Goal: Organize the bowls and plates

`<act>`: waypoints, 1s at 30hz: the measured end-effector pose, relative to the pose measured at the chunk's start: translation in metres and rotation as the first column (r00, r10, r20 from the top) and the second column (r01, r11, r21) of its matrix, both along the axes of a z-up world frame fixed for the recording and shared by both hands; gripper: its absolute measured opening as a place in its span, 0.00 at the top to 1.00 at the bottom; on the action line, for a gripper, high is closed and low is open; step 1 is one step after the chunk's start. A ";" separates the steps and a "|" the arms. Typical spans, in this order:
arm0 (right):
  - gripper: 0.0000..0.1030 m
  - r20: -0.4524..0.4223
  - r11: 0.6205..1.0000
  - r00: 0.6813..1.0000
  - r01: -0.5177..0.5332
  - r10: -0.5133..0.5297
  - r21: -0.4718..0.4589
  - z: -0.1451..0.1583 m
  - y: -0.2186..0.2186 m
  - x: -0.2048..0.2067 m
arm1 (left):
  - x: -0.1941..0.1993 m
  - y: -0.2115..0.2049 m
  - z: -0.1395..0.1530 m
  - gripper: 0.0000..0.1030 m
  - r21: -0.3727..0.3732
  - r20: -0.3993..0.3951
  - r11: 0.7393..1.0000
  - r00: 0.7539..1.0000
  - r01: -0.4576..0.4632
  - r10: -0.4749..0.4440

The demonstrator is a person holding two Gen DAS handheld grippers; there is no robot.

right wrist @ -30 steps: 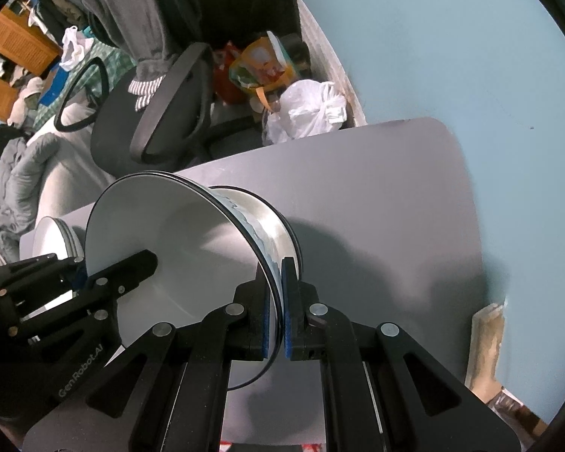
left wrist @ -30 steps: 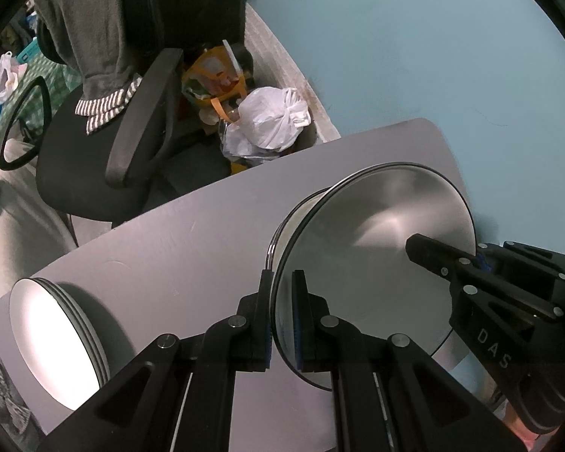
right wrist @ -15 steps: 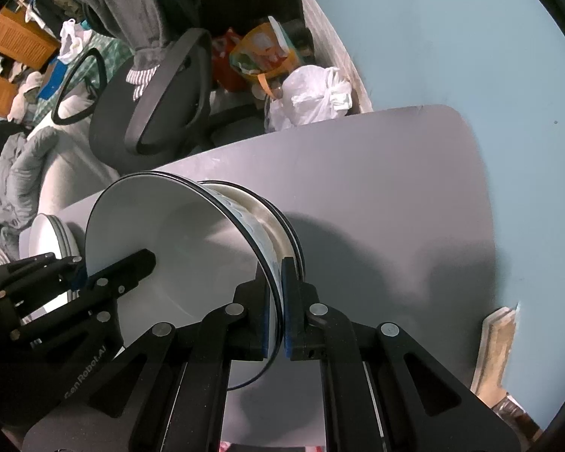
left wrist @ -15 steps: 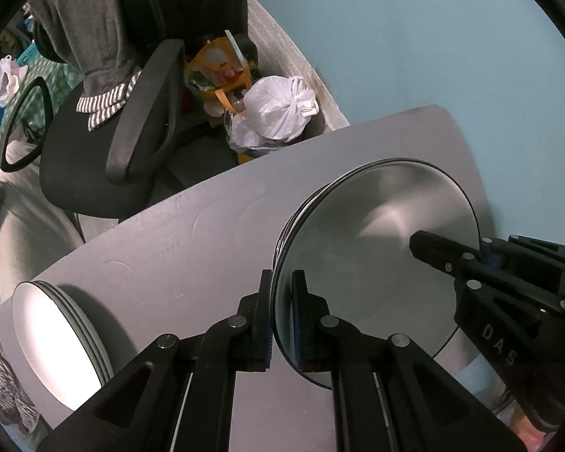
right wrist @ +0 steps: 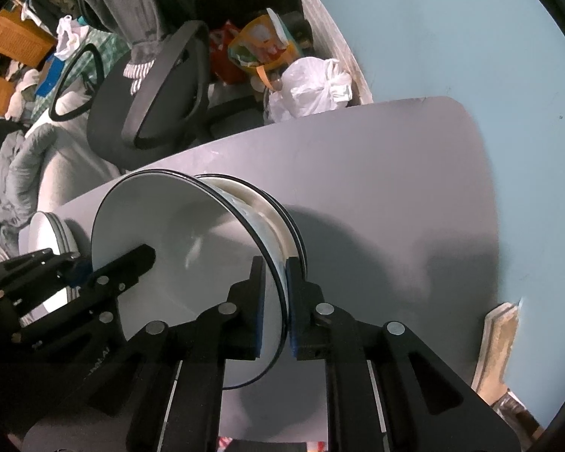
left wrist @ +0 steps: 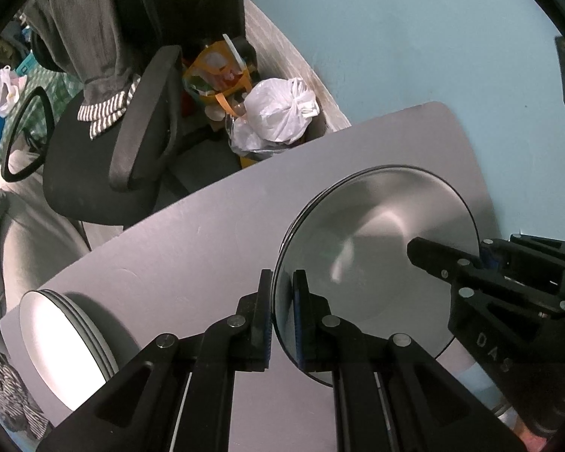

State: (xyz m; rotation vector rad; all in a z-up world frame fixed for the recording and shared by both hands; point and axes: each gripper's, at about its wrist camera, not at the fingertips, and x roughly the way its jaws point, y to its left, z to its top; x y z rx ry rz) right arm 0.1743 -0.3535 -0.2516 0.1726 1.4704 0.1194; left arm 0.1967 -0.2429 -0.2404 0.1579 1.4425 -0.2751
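Note:
A white bowl (left wrist: 376,233) (right wrist: 177,233) with a thin black rim rests on a stack of like bowls (right wrist: 267,211) on the grey table (left wrist: 192,248). My left gripper (left wrist: 282,273) points down and is shut on the bowl's left rim. On the opposite rim, the jaws of my right gripper (right wrist: 275,261) are opening. The rim stands between the pads, with a gap beside the left pad. Each gripper shows in the other's view: the right gripper (left wrist: 478,248) and the left gripper (right wrist: 94,260). A stack of white plates (left wrist: 52,342) (right wrist: 45,226) lies at the table's left end.
A black office chair (left wrist: 94,173) with clothes on it stands beyond the table's far edge. A tied white bag (left wrist: 278,113) and a yellow bag sit on the floor by the blue wall. A wooden board (right wrist: 497,339) leans off the table's right side.
The bowl has settled lower onto the stack under it. The right gripper's pads have drawn apart from the rim. The left gripper's grip looks the same.

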 end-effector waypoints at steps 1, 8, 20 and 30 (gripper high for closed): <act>0.90 -0.003 1.000 1.000 -0.001 0.001 -0.005 0.000 0.001 0.000 | 0.000 0.000 0.001 0.92 0.000 0.003 1.000 1.000 0.000 0.000; 0.74 -0.016 1.000 1.000 -0.017 0.016 -0.020 0.002 0.009 0.000 | 0.000 0.004 0.005 0.91 -0.007 0.009 1.000 1.000 0.002 -0.002; 0.67 0.004 0.999 0.999 0.032 -0.032 -0.021 0.010 0.003 -0.003 | -0.002 0.008 0.008 0.88 -0.034 0.001 0.999 1.000 -0.014 0.014; 0.51 0.051 0.998 0.997 0.053 -0.051 -0.042 0.025 -0.001 -0.005 | -0.009 0.009 0.024 0.88 -0.045 0.032 0.999 0.999 -0.025 0.026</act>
